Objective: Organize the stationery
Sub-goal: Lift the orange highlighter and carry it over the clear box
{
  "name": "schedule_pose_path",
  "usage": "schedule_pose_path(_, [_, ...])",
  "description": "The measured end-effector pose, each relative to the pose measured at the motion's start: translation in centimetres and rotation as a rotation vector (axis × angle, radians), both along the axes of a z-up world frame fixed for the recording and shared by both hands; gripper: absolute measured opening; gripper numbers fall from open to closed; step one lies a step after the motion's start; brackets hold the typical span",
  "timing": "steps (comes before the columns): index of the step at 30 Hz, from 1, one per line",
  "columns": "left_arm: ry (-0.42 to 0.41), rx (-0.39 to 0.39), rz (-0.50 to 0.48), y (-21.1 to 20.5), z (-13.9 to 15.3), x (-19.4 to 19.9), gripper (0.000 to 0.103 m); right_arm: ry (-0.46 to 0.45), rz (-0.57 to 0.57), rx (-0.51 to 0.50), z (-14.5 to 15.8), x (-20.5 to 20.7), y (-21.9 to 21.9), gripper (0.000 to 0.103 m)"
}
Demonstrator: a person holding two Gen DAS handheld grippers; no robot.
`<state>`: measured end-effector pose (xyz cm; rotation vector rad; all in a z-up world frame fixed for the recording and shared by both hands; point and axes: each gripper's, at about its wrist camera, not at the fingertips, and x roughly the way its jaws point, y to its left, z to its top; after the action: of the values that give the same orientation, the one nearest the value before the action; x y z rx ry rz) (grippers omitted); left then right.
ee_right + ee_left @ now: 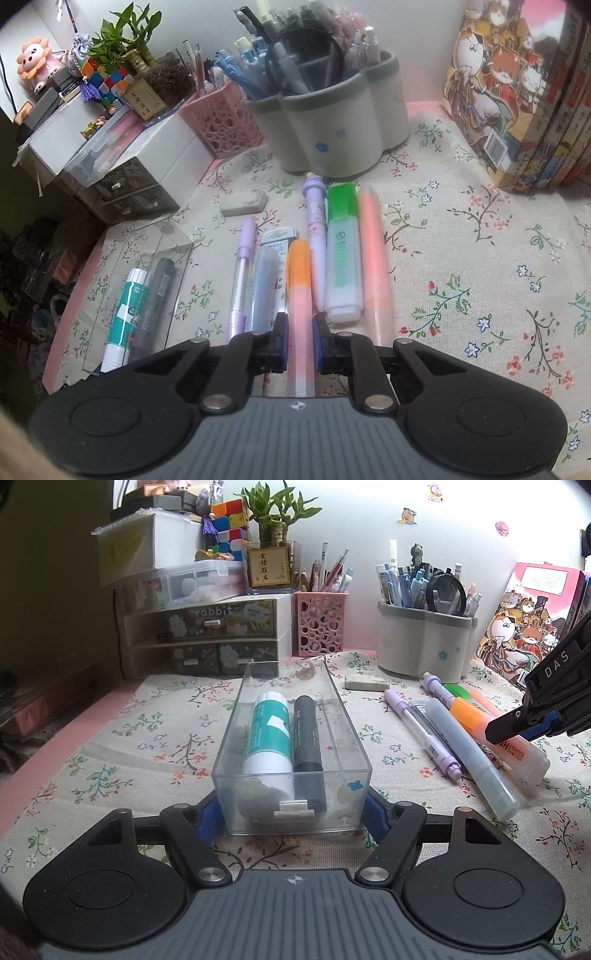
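The right gripper [300,341] has its jaws clamped on an orange highlighter [300,291] lying among pens on the floral-clothed worktop [461,258]. The left gripper [291,806] has its jaws clamped on the near end of a clear plastic tray [236,734], which holds a glue stick [266,734] and a black marker [307,738] side by side. A green highlighter [342,254] lies just beside.
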<state>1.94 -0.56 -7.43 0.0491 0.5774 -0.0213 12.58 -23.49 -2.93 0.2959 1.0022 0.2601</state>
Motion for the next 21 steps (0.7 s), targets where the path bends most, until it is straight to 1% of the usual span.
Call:
schedule_pose_path(4, [0.000,0.000,0.000,0.0,0.0,-0.1,0.073,0.032,0.020,-0.037,-0.3,0.5,0.4,0.008])
schedule_pose_path(10, [0.000,0.000,0.000,-0.1,0.0,0.0,0.073,0.013,0.033,-0.067,0.5,1.2,1.0,0.007])
schedule_pose_path(13, [0.000,0.001,0.000,-0.1,0.0,0.0,0.073,0.010,0.035,-0.089,0.4,1.4,1.3,0.007])
schedule_pose_path(17, [0.000,0.001,0.000,-0.1,0.0,0.0,0.073,0.017,0.011,-0.063,0.2,1.2,0.9,0.006])
schedule_pose_path(21, [0.000,0.001,0.000,-0.1,0.0,0.0,0.073,-0.021,-0.052,0.011,1.8,0.6,0.0,0.006])
